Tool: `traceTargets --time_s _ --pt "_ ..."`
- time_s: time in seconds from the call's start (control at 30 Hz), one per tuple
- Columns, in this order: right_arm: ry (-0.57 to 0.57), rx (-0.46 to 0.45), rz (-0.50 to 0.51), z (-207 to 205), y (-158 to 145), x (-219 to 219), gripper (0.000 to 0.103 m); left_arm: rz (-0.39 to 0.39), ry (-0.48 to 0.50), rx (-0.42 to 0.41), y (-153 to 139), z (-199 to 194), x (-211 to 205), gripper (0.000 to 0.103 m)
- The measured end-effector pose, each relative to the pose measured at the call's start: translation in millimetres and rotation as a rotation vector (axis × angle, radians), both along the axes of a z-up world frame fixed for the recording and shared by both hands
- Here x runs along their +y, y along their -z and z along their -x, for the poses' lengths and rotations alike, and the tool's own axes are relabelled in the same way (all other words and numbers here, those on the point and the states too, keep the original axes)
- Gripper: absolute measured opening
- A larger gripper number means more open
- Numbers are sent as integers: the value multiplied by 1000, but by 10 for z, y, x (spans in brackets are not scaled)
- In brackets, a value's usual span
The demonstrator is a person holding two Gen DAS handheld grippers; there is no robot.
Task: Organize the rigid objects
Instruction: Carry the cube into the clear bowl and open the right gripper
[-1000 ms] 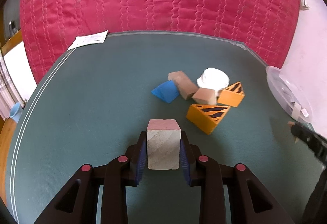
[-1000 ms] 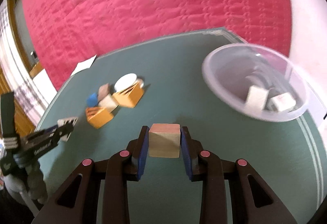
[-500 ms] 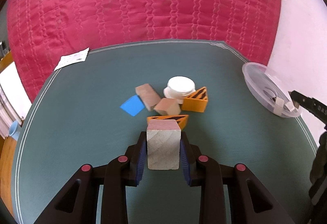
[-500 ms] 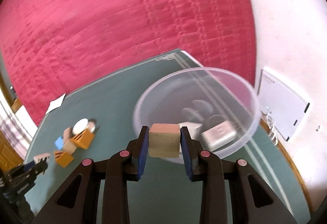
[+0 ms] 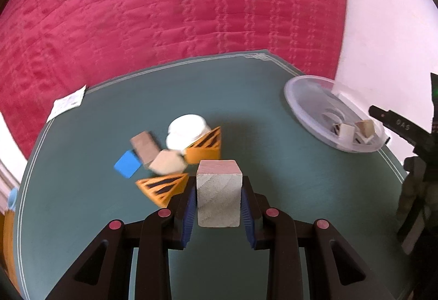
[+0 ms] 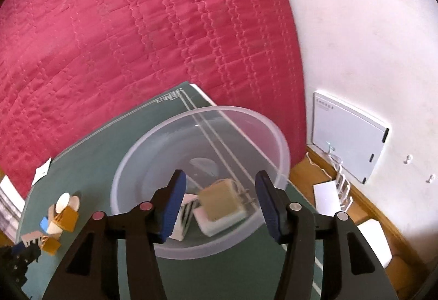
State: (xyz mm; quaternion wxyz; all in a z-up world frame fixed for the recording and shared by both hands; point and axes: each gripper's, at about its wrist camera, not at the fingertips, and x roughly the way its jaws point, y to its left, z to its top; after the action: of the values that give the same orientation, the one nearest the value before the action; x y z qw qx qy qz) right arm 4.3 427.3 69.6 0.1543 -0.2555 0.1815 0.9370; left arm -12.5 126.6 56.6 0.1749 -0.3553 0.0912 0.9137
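So the left gripper (image 5: 219,197) is pinching a wooden cube (image 5: 219,192) square between its blue pads, pinkish top face up, held above the green tabletop (image 5: 246,97). Just past it sits the leftover pile: two orange wedges with black stripes (image 5: 164,189), a blue tile (image 5: 127,163), a couple of plain wood blocks (image 5: 165,162) and a white round lid thing (image 5: 187,126), all bunched together and touching. Off to the right near the tabletop edge is the clear plastic bowl (image 5: 301,97) with a few blocks already inside.

The right gripper (image 6: 220,201) hangs right over that bowl (image 6: 273,133), its jaws opening, pads not touching anything. A tan wooden block (image 6: 220,200) shows between them, tilted and a bit blurry, down in the bowl on top of a white block (image 6: 216,226) and beside a striped piece (image 6: 186,213). Can't tell whether it's landed.

Red quilted bedspread (image 6: 137,26) behind everything.
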Motion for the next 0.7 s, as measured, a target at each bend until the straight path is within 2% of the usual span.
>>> traceTargets --time_s 0.13,0.33,0.7 --pt "27 43 -33 -83 -33 -58 54 12 54 14 -25 27 234 32" --pt "65 85 -73 -166 -45 -102 54 -12 136 14 -90 158 612 32" --pt "92 101 -48 -207 -26 -29 54 -53 235 -10 -111 369 1272 32"
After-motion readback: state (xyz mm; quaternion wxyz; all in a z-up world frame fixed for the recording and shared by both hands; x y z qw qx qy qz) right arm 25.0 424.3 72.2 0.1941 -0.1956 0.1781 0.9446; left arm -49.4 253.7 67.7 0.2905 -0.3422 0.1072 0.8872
